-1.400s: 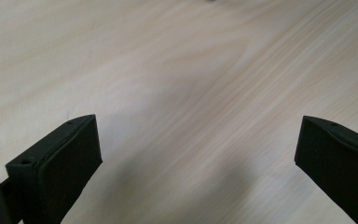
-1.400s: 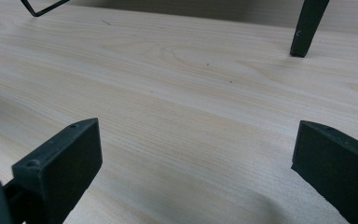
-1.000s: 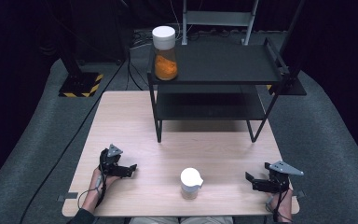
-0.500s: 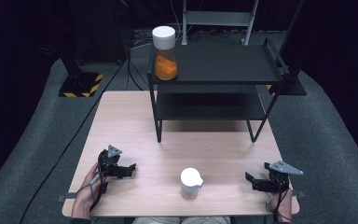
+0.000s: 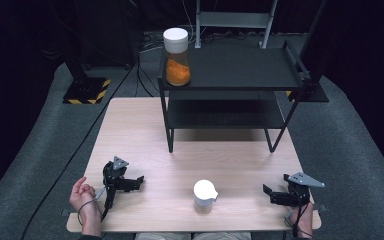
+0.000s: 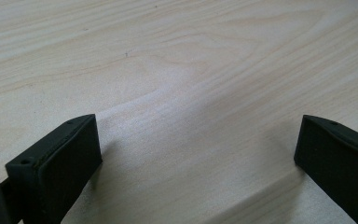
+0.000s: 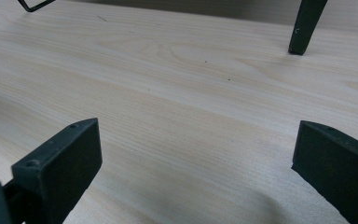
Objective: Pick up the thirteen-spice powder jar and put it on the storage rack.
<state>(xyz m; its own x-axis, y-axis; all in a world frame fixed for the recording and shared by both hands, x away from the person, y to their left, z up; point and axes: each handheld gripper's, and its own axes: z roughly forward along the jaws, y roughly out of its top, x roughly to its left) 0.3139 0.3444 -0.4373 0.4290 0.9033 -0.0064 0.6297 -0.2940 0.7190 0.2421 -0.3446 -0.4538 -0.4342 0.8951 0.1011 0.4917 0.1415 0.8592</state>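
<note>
Pale wood-grain table (image 5: 145,130) on grey carpet, dark surround. At 6 o'clock a small white lidded cup (image 5: 204,196) stands upright near the front edge; contents not visible. Left gripper (image 5: 135,181) rests at 8 o'clock, right gripper (image 5: 270,192) at 4 o'clock, both flanking the cup and well apart from it; jaws of each spread wide, holding nothing. Judged: start posture, no grasp begun; next move calls for a reach inward to the cup. At 12 o'clock, a black two-tier metal shelf (image 5: 240,70) carries a clear white-lidded jar (image 5: 176,50), its lower part filled with orange contents.
</note>
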